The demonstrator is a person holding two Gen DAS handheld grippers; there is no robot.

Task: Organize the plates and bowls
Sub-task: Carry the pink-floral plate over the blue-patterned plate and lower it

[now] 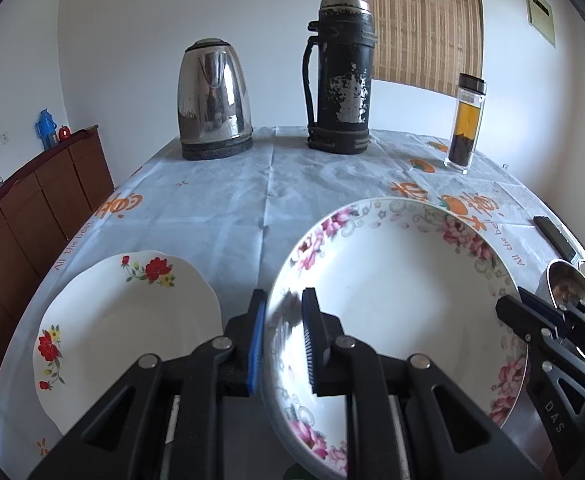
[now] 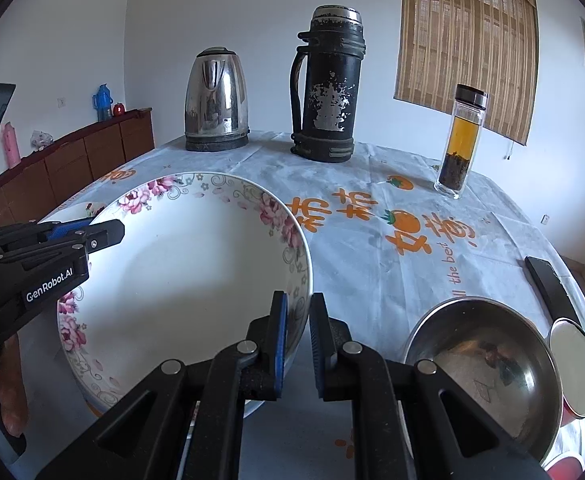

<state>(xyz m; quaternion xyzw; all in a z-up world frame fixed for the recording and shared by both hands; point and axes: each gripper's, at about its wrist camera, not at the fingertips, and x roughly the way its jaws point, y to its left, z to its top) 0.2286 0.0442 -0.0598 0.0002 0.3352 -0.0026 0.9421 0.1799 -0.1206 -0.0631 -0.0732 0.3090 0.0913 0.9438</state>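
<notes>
Left gripper (image 1: pixel 284 300) and right gripper (image 2: pixel 297 312) clamp bowl (image 1: pixel 396 280).

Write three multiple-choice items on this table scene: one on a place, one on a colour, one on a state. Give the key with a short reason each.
1. Where does the steel bowl stand relative to the pink-flowered bowl, in the right wrist view?
A. to its right
B. inside it
C. behind it, beside the kettle

2. What colour are the flowers on the plate?
A. blue
B. red
C. purple

3. How is the pink-flowered bowl held?
A. by neither gripper
B. by the left gripper only
C. by both grippers, on opposite rims

Key: 1 A, it sits on the tablecloth to the right; 2 B, red blooms on its rim; 3 C, the left gripper and right gripper each pinch the rim.
</notes>
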